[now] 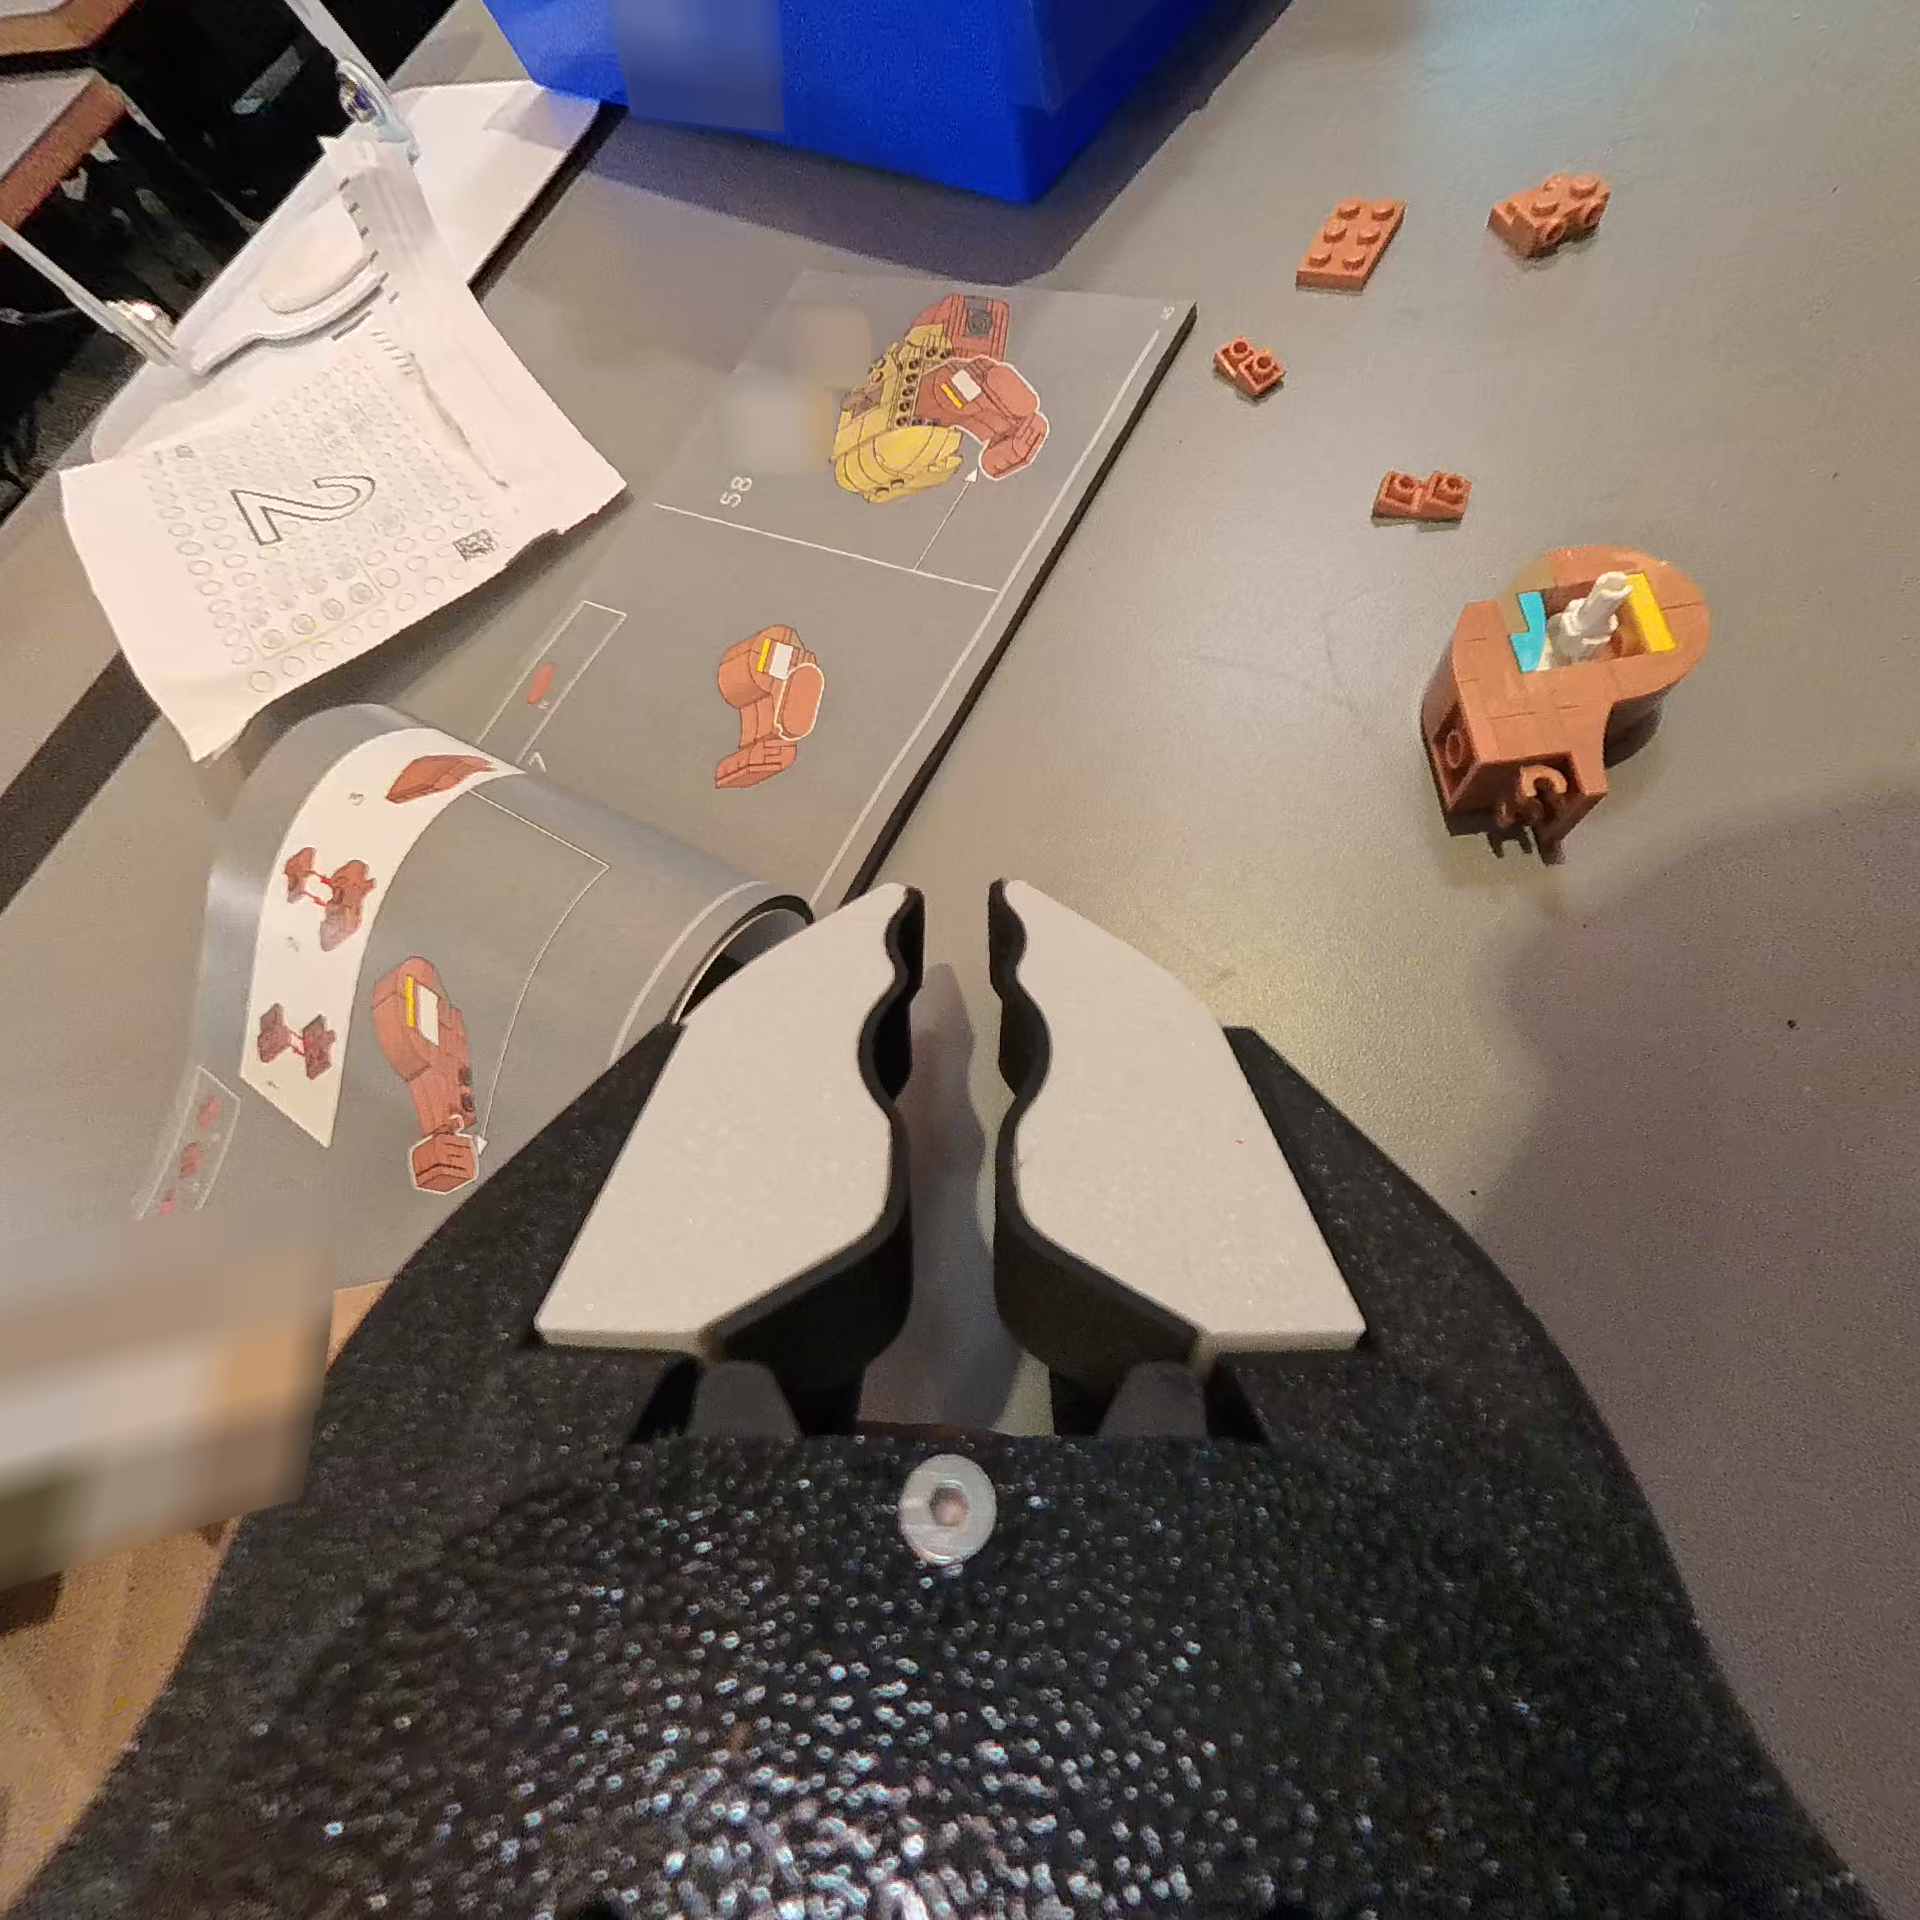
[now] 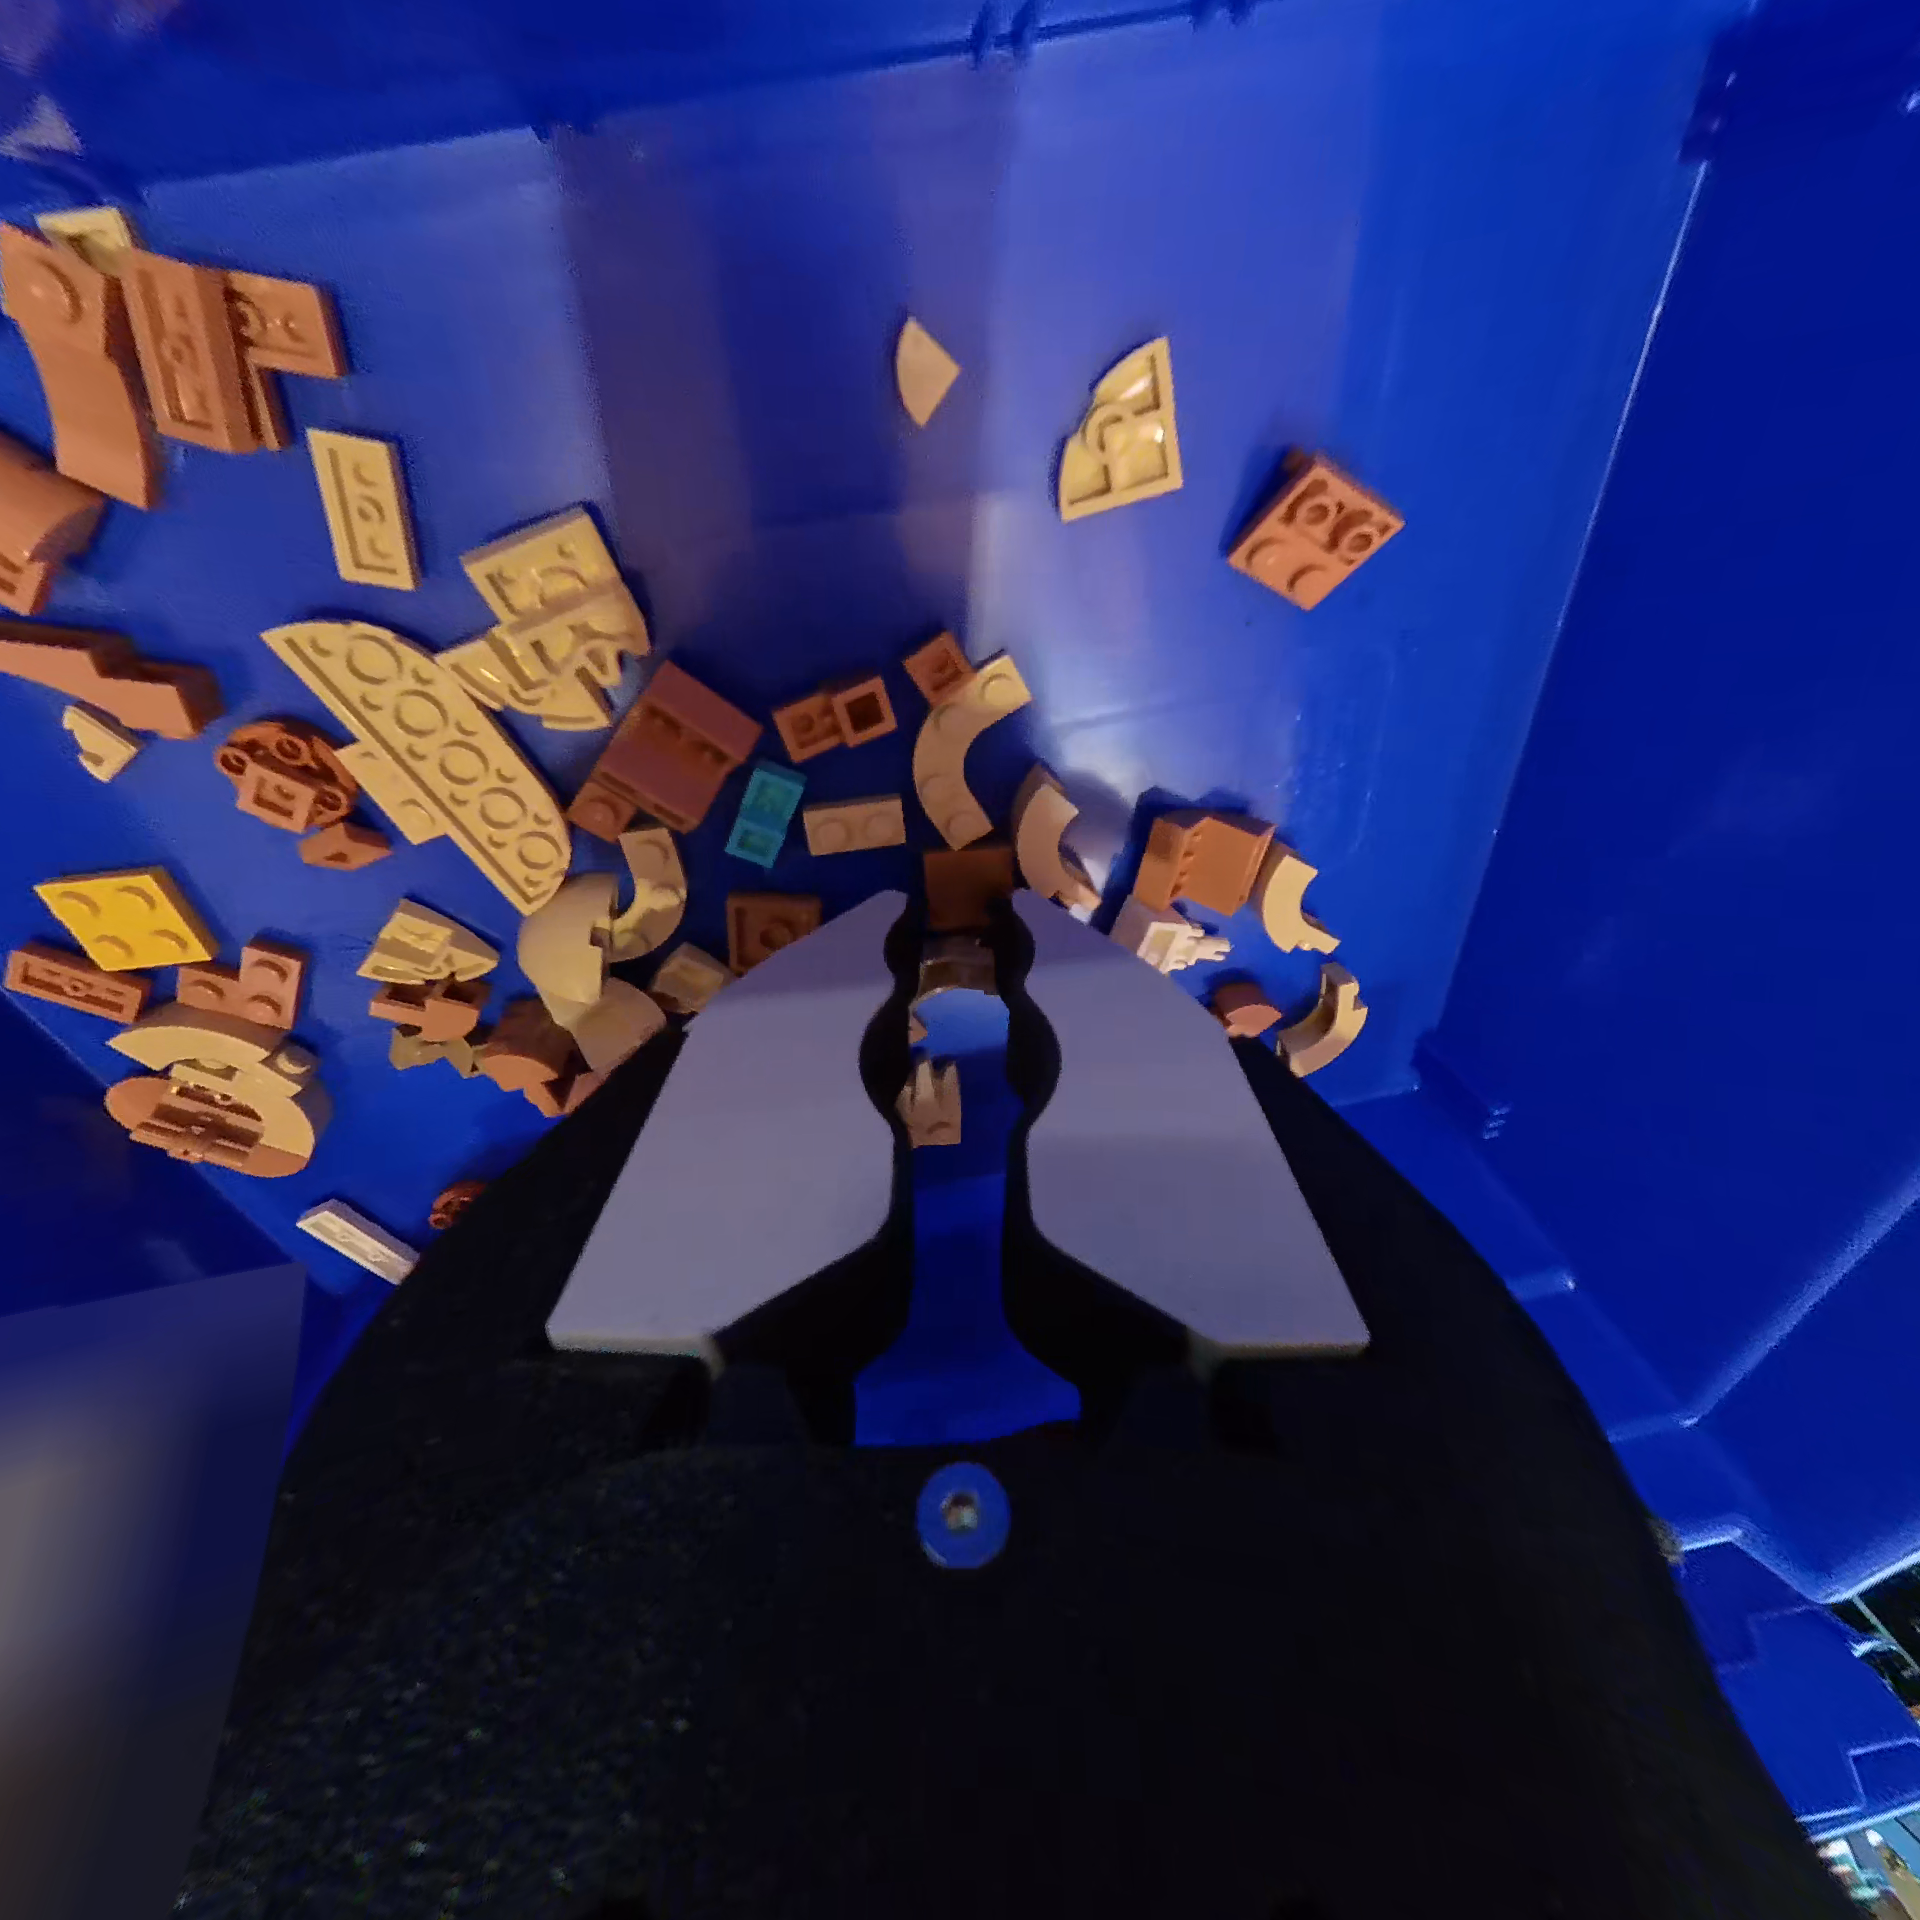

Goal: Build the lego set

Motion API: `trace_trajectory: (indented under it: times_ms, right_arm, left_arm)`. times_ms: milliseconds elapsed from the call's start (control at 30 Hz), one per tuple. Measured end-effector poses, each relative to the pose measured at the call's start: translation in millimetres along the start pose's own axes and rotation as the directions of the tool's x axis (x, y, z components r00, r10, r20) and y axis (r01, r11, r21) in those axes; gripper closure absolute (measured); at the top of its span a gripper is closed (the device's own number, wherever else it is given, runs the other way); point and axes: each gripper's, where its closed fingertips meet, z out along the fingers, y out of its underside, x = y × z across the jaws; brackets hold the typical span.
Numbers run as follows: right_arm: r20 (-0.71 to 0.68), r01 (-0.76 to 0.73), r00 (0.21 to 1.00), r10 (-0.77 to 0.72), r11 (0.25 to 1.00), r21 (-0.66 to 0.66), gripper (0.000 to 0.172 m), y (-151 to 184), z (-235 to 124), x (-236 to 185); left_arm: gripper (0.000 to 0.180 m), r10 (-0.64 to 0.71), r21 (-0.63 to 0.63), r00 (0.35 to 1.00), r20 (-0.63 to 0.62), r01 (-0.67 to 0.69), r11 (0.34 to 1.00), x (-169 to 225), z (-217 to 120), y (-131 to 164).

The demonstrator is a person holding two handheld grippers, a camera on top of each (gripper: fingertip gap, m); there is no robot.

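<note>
Over a grey table [image 1: 1299, 935], the left gripper [image 1: 956, 904] hangs with jaws narrowly apart and bare, beside an open instruction booklet [image 1: 831, 644], with a brown brick model [image 1: 1538, 707] near; inside a blue bin [image 2: 1558, 727] of loose bricks, the right gripper [image 2: 961, 914] pinches a small brown brick [image 2: 966, 883] at its tips.
</note>
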Motion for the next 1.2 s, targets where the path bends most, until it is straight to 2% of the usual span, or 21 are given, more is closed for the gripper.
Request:
trace_trajectory:
  times_ms: [100, 600, 700, 767, 867, 1200]
  right_arm:
    - [0.014, 0.012, 1.000, -0.012, 1.000, -0.001, 0.151, -0.5, -0.2, -0.8]
    - [-0.003, 0.065, 0.998, -0.065, 0.998, 0.015, 0.142, -4.4, 0.6, 10.3]
    - [0.007, 0.078, 0.997, -0.078, 0.997, 0.016, 0.143, -4.6, 0.8, 9.0]
    - [0.030, 0.087, 0.996, -0.087, 0.996, 0.016, 0.151, -4.5, 1.2, 5.1]
    - [0.030, 0.096, 0.995, -0.097, 0.995, 0.013, 0.154, -4.8, 1.5, 3.8]
    - [0.005, 0.085, 0.996, -0.085, 0.995, 0.055, 0.155, -5.4, -7.2, 3.3]
  left_arm:
    - [0.169, 0.003, 0.000, 1.000, 0.001, -0.003, 1.000, 0.2, 0.0, -0.1]
    - [0.169, 0.014, -0.006, 1.000, -0.001, -0.014, 1.000, 1.2, 0.4, 0.8]
    - [0.169, 0.013, -0.005, 1.000, -0.001, -0.013, 1.000, 1.1, 0.3, 0.8]
    - [0.169, 0.012, -0.004, 1.000, -0.001, -0.012, 1.000, 1.0, 0.2, 0.7]
    - [0.169, 0.013, -0.002, 1.000, 0.000, -0.013, 1.000, 1.1, 0.0, 0.5]
    - [0.169, 0.010, 0.009, 1.000, 0.003, -0.010, 1.000, 0.6, -1.2, -0.6]
